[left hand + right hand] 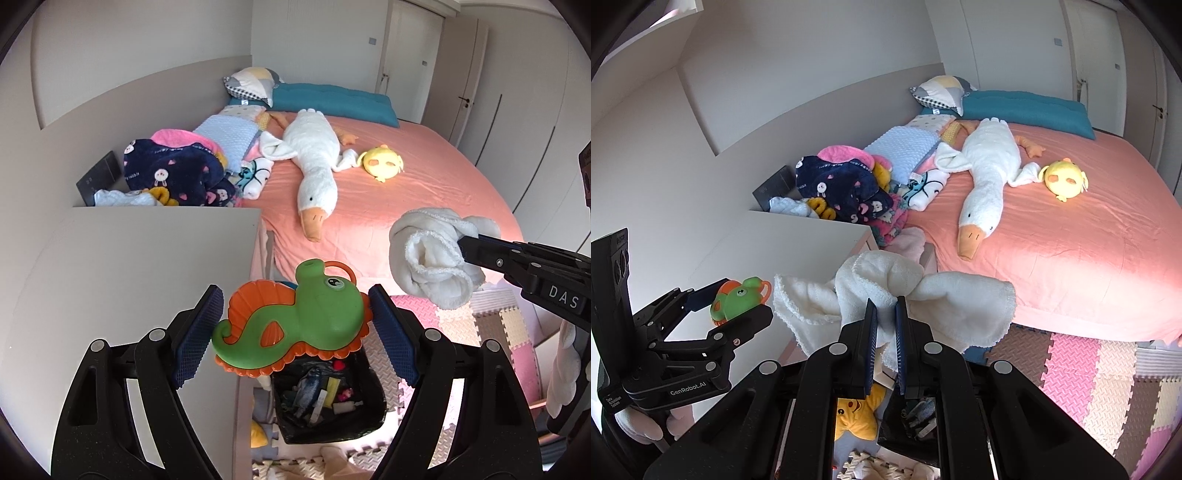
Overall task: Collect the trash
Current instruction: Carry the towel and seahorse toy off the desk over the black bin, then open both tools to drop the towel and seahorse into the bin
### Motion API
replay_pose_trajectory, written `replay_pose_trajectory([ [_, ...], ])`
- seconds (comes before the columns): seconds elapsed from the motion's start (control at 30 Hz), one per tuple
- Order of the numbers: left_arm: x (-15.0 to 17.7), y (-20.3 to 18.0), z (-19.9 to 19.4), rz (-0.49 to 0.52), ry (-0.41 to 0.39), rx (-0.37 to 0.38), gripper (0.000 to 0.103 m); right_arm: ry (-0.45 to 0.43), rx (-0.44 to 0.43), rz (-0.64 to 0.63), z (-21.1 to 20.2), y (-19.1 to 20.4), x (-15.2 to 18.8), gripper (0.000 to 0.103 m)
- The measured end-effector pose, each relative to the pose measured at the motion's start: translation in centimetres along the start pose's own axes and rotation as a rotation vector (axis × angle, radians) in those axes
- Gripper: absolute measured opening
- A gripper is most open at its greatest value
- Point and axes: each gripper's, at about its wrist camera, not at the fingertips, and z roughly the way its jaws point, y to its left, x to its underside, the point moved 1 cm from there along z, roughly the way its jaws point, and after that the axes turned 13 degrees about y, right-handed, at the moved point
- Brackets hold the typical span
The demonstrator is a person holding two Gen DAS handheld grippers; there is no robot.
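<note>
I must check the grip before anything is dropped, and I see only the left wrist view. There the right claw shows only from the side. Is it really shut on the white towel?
Observer: Yes. The right claw is shut, and its pads pinch a fold near the middle of the white towel. The rest of the towel hangs out on both sides.
Operator: I also see a small yellow piece on the floor beside the bin. What is it?
Observer: It is a yellow star plush with a smiling face. It lies on the floor just left of the black bin.
</note>
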Motion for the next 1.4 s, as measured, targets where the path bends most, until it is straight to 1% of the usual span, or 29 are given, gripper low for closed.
replay_pose_trajectory([
  [0.33, 0.3, -2.4, 0.1, 0.053, 0.014, 0.034, 0.078, -0.013, 0.026, 0.035, -1.4, -1.4, 1.5, 0.010],
  [0.73, 1.4, -4.7, 1.0, 0.099, 0.054, 0.064, 0.078, 0.010, 0.039, 0.084, -2.3, -3.5, 4.2, 0.011],
  [0.93, 2.0, -5.2, 1.5, 0.102, 0.076, 0.070, 0.078, 0.025, 0.039, 0.104, -2.0, -4.1, 4.9, 0.011],
  [1.4, 2.3, -5.8, 1.9, 0.113, 0.091, 0.071, 0.078, 0.043, 0.045, 0.117, -2.0, -4.5, 5.6, 0.011],
])
